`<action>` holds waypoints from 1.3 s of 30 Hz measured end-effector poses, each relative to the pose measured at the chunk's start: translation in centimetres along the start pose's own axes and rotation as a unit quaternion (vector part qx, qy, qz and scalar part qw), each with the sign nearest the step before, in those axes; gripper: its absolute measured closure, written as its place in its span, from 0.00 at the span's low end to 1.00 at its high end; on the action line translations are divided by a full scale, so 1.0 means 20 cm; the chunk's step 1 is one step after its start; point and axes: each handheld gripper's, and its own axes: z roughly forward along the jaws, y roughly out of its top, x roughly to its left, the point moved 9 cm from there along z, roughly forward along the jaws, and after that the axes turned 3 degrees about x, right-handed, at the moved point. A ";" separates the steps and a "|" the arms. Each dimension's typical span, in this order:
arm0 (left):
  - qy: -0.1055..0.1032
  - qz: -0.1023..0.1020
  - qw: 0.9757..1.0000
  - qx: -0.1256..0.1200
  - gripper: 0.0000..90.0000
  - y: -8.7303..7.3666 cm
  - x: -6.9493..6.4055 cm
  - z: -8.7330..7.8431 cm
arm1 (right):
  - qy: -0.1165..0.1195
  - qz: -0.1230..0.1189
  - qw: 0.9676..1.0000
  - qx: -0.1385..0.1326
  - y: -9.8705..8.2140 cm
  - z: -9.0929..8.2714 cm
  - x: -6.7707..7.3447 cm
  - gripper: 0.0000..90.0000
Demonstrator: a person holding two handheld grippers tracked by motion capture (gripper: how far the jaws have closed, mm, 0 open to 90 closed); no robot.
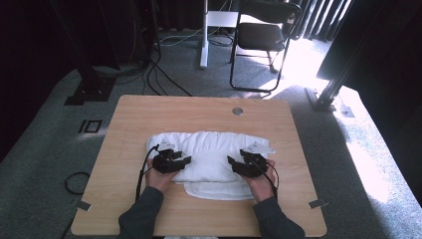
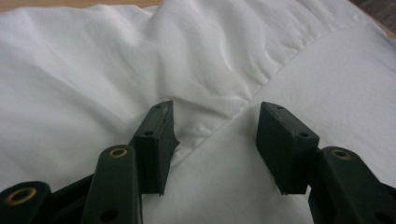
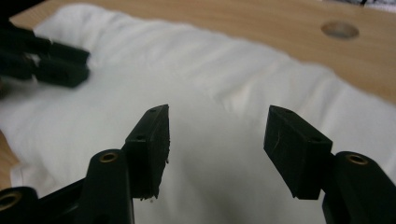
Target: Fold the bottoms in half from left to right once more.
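We hold our left gripper [image 1: 185,160] and right gripper [image 1: 232,161] over the folded white cloth [image 1: 214,149], both with jaws apart, gripping nothing.

White folded cloth [image 1: 211,154] lies rumpled at the table's middle

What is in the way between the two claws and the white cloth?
Nothing visible is. The left claw and the right claw hang right over the folded white cloth, jaws apart with bare cloth showing between them. No other thing lies on the cloth or on the wooden table around it.
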 end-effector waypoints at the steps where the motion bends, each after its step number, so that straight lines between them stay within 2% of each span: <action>1: -0.001 -0.002 1.000 -0.002 0.53 0.00 0.00 0.00 | 0.002 -0.003 1.000 -0.003 0.03 0.01 0.02 0.44; 4: -0.005 -0.008 1.000 -0.004 0.53 -0.01 0.00 0.00 | 0.012 -0.023 1.000 0.001 0.10 0.10 0.09 0.46; 7: -0.001 -0.005 1.000 -0.003 0.53 -0.01 0.01 -0.01 | 0.014 -0.036 0.999 0.016 0.12 0.20 0.13 0.47; 10: 0.007 0.002 1.000 -0.003 0.51 -0.01 0.02 -0.02 | 0.011 -0.034 0.999 0.041 0.09 0.31 0.14 0.47; 11: 0.007 0.002 1.000 -0.003 0.50 -0.01 0.02 -0.02 | 0.011 -0.034 0.999 0.041 0.09 0.31 0.14 0.47; 12: 0.011 0.002 1.000 -0.007 0.50 -0.03 0.03 -0.04 | 0.013 -0.023 0.998 0.050 0.05 0.37 0.14 0.46; 14: 0.018 -0.001 1.000 -0.010 0.49 -0.04 0.06 -0.07 | 0.018 -0.014 0.998 0.053 0.03 0.39 0.13 0.46; 17: 0.062 -0.005 0.998 -0.010 0.45 -0.07 0.16 -0.15 | 0.024 -0.010 0.998 0.058 0.01 0.41 0.12 0.45; 18: 0.070 -0.013 0.997 -0.013 0.44 -0.08 0.20 -0.17 | 0.026 -0.010 0.998 0.058 0.00 0.42 0.12 0.45; 19: 0.070 -0.013 0.997 -0.013 0.42 -0.08 0.20 -0.17 | 0.026 -0.010 0.998 0.058 0.00 0.42 0.12 0.45; 20: 0.081 -0.030 0.996 -0.012 0.41 -0.10 0.25 -0.20 | 0.027 -0.007 0.998 0.060 0.00 0.42 0.12 0.45; 21: 0.099 -0.030 0.995 -0.010 0.37 -0.11 0.29 -0.22 | 0.026 -0.008 0.998 0.061 -0.01 0.42 0.12 0.45; 24: 0.121 -0.024 0.992 -0.006 0.33 -0.11 0.33 -0.24 | 0.024 -0.008 0.998 0.064 -0.02 0.44 0.13 0.45; 25: 0.121 -0.024 0.992 -0.006 0.31 -0.11 0.33 -0.24 | 0.024 -0.008 0.998 0.064 -0.02 0.44 0.13 0.45; 27: 0.124 -0.040 0.991 -0.004 0.29 -0.12 0.37 -0.24 | 0.026 -0.006 0.998 0.064 -0.02 0.44 0.13 0.45; 28: 0.131 -0.042 0.991 0.001 0.25 -0.13 0.38 -0.24 | 0.028 -0.006 0.998 0.064 -0.02 0.44 0.13 0.45; 30: 0.127 -0.055 0.990 0.011 0.20 -0.14 0.40 -0.23 | 0.029 -0.005 0.998 0.064 -0.02 0.44 0.13 0.45; 31: 0.138 -0.057 0.989 0.017 0.18 -0.14 0.42 -0.22 | 0.029 -0.005 0.998 0.064 -0.02 0.44 0.13 0.45; 33: 0.148 -0.059 0.987 0.028 0.17 -0.16 0.45 -0.21 | 0.030 -0.005 0.998 0.063 -0.02 0.45 0.12 0.45; 34: 0.148 -0.064 0.986 0.036 0.12 -0.17 0.46 -0.20 | 0.031 -0.004 0.998 0.063 -0.03 0.45 0.12 0.45; 35: 0.138 -0.072 0.987 0.042 0.10 -0.18 0.47 -0.19 | 0.031 -0.004 0.998 0.063 -0.03 0.45 0.12 0.45; 39: 0.147 -0.070 0.986 0.040 0.06 -0.18 0.48 -0.19 | 0.031 -0.004 0.998 0.062 -0.03 0.45 0.12 0.45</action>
